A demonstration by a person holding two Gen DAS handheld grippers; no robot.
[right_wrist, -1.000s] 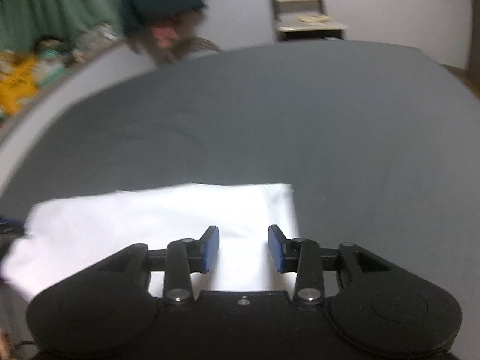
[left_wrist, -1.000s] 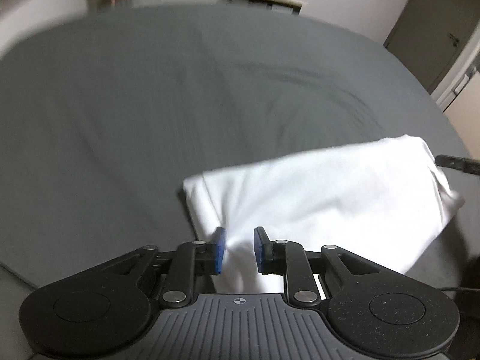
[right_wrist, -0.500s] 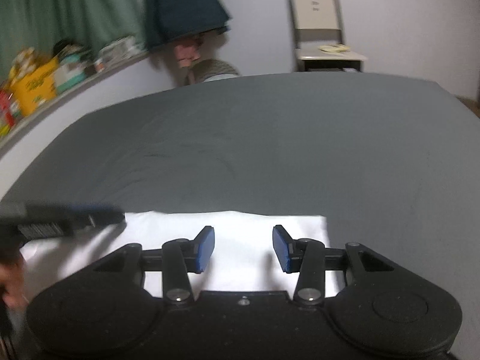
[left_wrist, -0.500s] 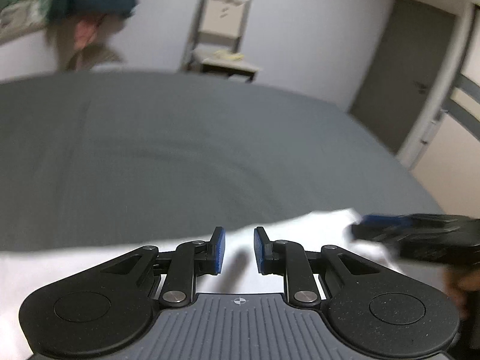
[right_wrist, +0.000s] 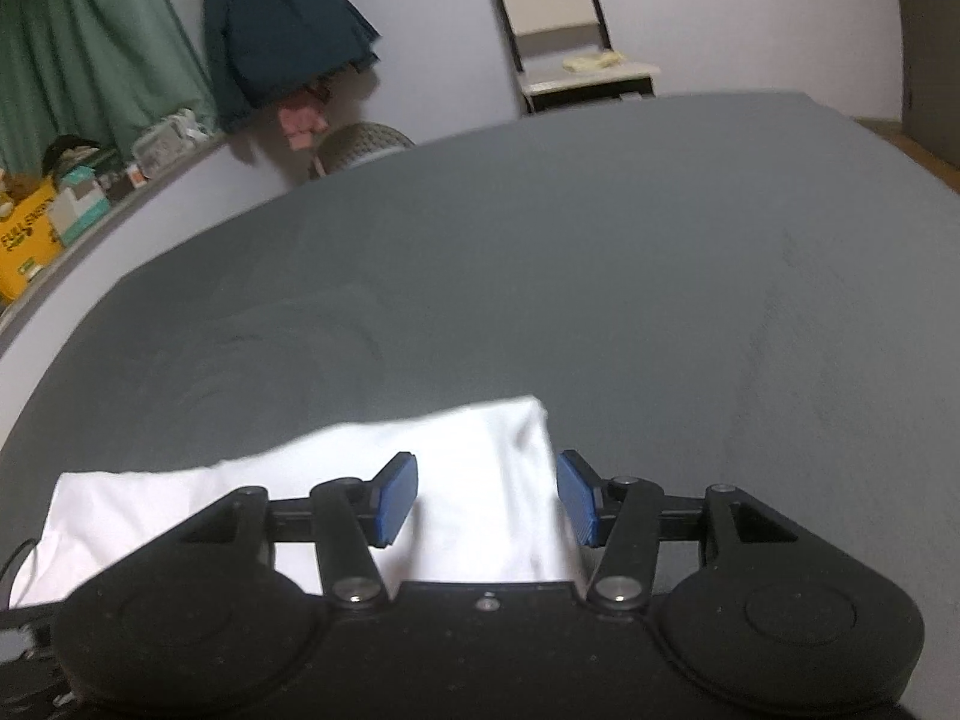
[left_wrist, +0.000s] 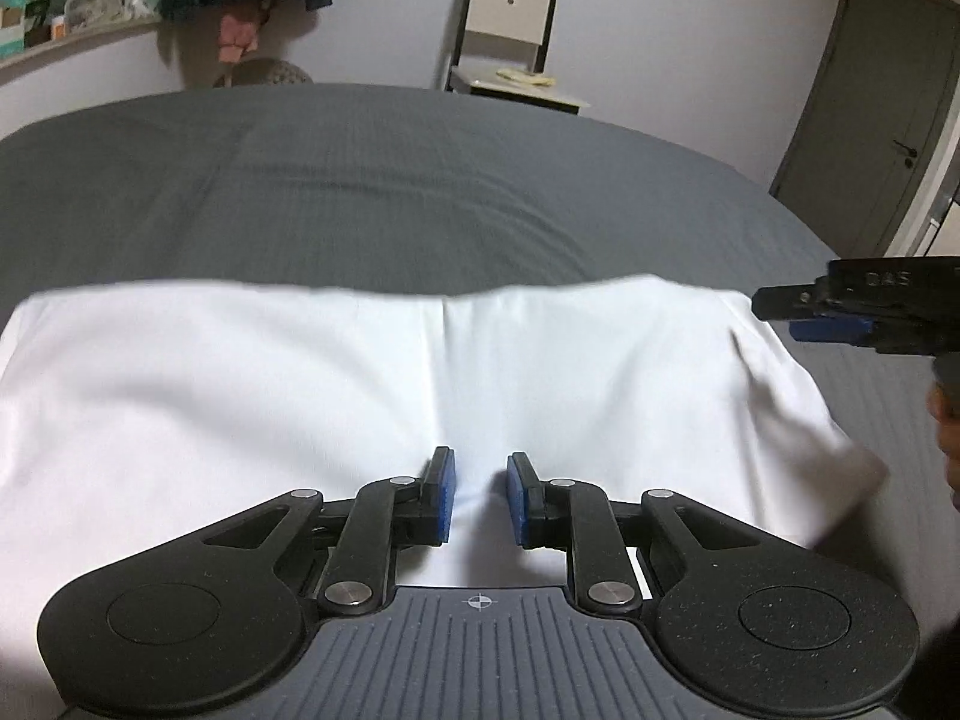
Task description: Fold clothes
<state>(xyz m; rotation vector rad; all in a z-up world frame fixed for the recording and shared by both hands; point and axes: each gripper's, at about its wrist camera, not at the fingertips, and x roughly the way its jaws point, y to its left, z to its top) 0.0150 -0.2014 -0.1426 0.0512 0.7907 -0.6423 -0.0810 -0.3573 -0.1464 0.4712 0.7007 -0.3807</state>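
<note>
Left gripper [left_wrist: 478,495]: hovered low over the garment's near edge, jaws parted, holding nothing.
White garment [left_wrist: 300,396]: lay on the grey bed [left_wrist: 390,192], already folded into a band; likely further folds remained.
Right gripper [right_wrist: 487,501]: jaws spread wide, straddling the garment's right edge, empty.

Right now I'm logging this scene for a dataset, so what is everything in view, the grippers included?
Garment: one, white, lying flat on the near part of the bed.
Bed cover: one, dark grey.
Chair: one, cream, against the far wall, yellowish item on its seat.
Door: one, grey, far right.
Hanging clothes: green and dark blue, far left wall.
Shelf clutter: several boxes, one yellow.
Left gripper: black, blue pads, open above the garment.
Right gripper: black, blue pads, open over the garment's right edge.
</note>
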